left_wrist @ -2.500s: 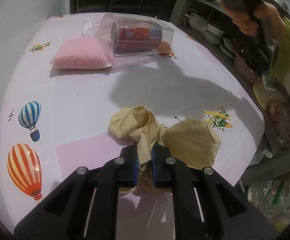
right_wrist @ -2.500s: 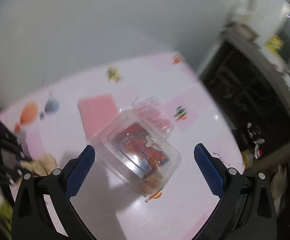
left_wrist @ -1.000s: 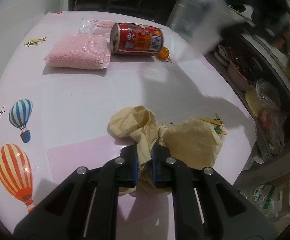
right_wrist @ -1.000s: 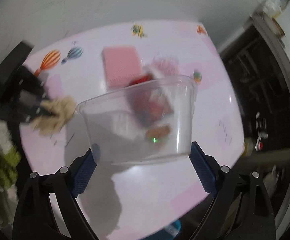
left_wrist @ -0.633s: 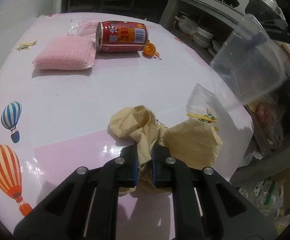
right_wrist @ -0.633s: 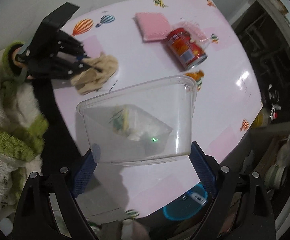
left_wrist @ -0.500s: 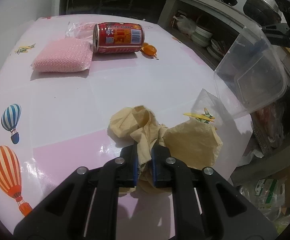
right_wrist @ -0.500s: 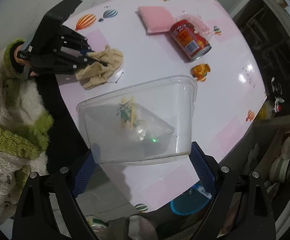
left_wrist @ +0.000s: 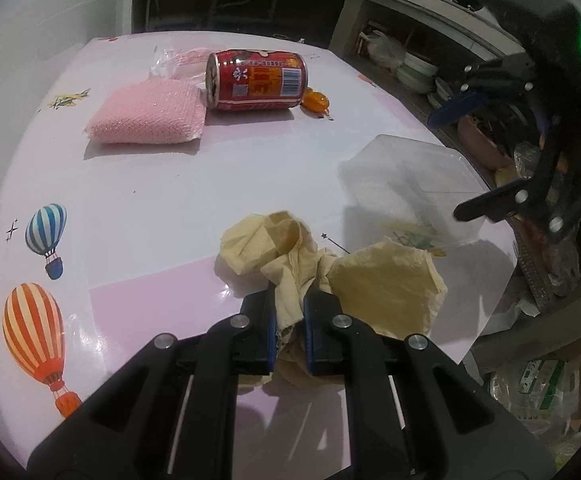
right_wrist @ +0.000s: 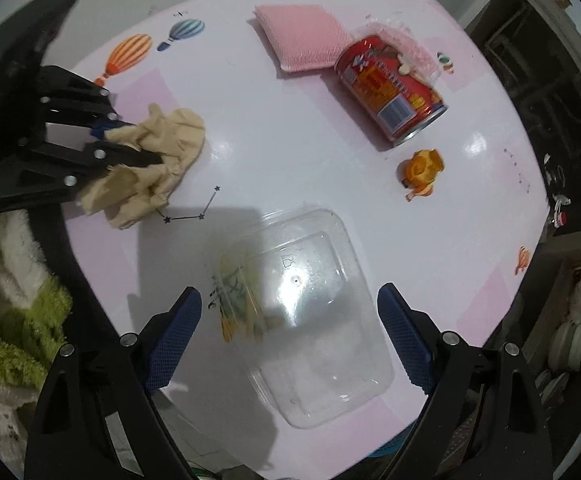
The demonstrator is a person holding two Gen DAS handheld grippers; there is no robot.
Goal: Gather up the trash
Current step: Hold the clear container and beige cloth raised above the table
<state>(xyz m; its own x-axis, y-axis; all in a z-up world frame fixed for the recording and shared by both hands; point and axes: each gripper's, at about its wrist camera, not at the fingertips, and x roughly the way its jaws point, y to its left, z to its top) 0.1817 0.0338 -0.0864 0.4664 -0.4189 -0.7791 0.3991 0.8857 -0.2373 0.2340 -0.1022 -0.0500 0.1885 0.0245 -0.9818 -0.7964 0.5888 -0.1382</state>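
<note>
Right wrist view: the right gripper is straddling, unclenched, the tub standing mouth-up at 6 o'clock, seemingly awaiting the tissue the left gripper is pinching at 9.

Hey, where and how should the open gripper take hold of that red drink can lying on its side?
Grip the red drink can across the middle of its round body, coming straight down from above. It lies flat on the table, so its curved sides are exposed, and the right gripper stands open wide. The pink scrubbing pad crowds one end.

Black left claw and right claw have blue pads, silver screws; fuzzy green-and-white sleeve.
</note>
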